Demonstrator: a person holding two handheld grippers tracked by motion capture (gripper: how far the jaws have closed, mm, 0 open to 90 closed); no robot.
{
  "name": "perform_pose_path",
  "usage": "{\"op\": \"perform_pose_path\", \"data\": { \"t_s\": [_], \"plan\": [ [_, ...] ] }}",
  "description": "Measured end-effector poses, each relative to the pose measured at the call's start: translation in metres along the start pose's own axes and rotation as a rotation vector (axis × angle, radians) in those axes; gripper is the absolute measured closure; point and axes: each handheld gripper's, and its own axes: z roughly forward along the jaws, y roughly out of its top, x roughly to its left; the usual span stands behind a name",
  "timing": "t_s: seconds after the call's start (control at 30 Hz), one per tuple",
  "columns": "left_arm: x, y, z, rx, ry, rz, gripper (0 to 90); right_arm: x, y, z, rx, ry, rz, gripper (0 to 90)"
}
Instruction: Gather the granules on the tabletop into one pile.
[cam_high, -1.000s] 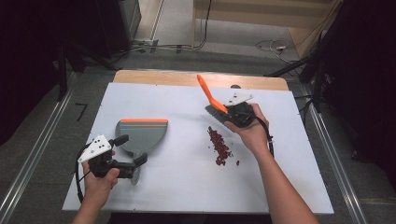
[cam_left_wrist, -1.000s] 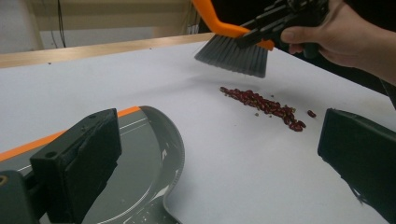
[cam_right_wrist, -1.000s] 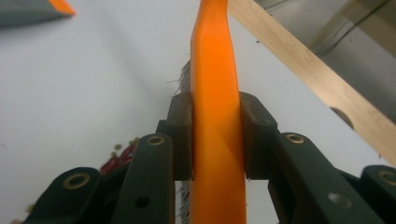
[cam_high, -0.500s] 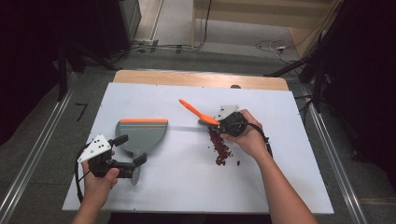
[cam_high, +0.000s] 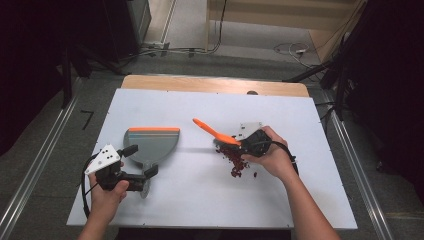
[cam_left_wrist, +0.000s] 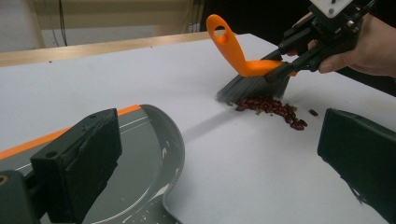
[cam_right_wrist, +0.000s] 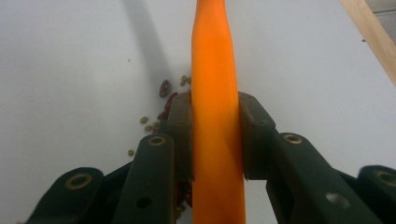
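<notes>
Beans (cam_high: 237, 159), dark red, lie in a loose pile on the white table (cam_high: 310, 200), well apart from the grey dustpan (cam_high: 151, 146) to their left. The right gripper (cam_high: 243, 144) is clamped on the orange brush (cam_high: 216, 134), bristles resting at the far edge of the pile. The left gripper (cam_high: 146, 179) sits over the dustpan's handle; whether it grips cannot be told. Judged step: sweeping has begun. Next, the brush must draw the beans toward the pan's orange lip without scattering them.

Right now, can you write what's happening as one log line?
right gripper: shut on brush | bristles on beans | left gripper: open, at dustpan handle | beans not in dustpan
</notes>
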Motion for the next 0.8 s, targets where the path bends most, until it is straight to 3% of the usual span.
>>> {"op": "perform_pose_path", "data": {
  "t_s": [0.2, 0.37, 0.43, 0.53, 0.8],
  "plan": [
    [0.0, 0.0, 0.0, -0.001, 0.0, 0.001, 0.1, 0.001, 0.001, -0.011, -0.036, -0.025, 0.034, 69.0],
    [0.0, 0.0, 0.001, 0.001, 0.001, 0.0, 0.1, 0.006, 0.015, -0.031, -0.099, -0.055, 0.174, 68.9],
    [-0.001, 0.0, 0.0, 0.002, 0.002, 0.002, 0.1, 0.011, 0.02, -0.036, -0.116, -0.023, 0.203, 68.8],
    [0.0, 0.0, -0.001, 0.001, 0.004, 0.0, 0.1, 0.019, 0.021, -0.042, -0.107, 0.045, 0.199, 68.9],
    [0.0, 0.0, 0.0, 0.0, 0.004, -0.005, 0.1, 0.04, -0.005, -0.043, -0.048, 0.257, 0.2, 68.9]
  ]
}}
